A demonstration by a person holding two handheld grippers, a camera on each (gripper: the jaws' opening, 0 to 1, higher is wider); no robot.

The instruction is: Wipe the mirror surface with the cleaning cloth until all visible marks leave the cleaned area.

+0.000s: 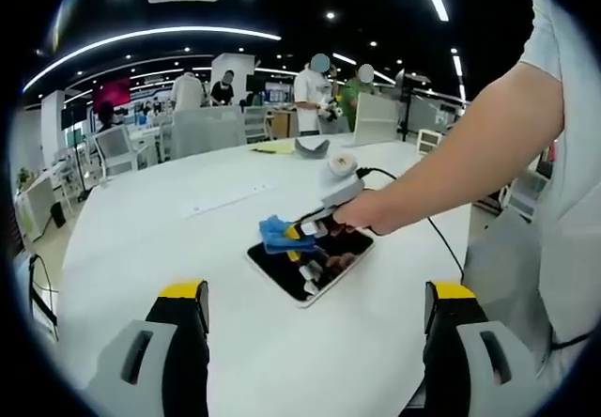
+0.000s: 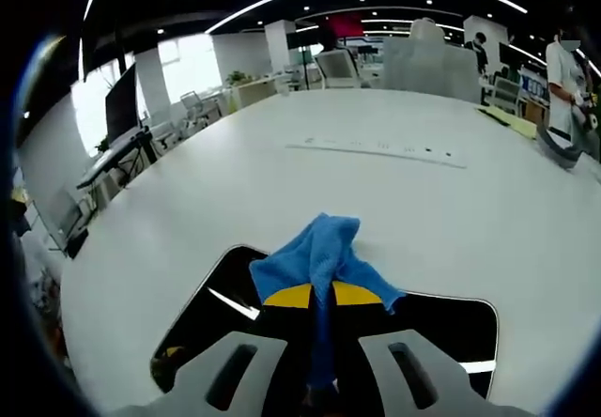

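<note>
**Blue cloth pinched on the mirror by the right gripper**

A large round white table [image 1: 169,248] is seen in both views, set in an open office lit by ceiling strips, with grey chairs [image 1: 202,131] and several standing people [image 1: 310,98] behind its far edge. A long flat white strip [image 2: 376,149] is laid across the middle of the tabletop.

A person's bare forearm and hand [image 1: 371,212] are reached in from the right of the left gripper view, and the right gripper [image 1: 315,229] is held in that hand.

A dark, glossy rectangular mirror with rounded corners and a pale edge [image 1: 296,281] is laid flat on the table. Ceiling lights are reflected in it in the right gripper view [image 2: 216,309].

A crumpled blue cleaning cloth [image 2: 319,253] is rested on the mirror's far edge, partly over the glass and partly over the table.

The right gripper [image 2: 322,297] is closed down to a narrow slit, and the cloth is pinched between its yellow-tipped jaws.

The left gripper [image 1: 315,295] is held back from the mirror with its jaws spread wide, and nothing is gripped between them.
</note>
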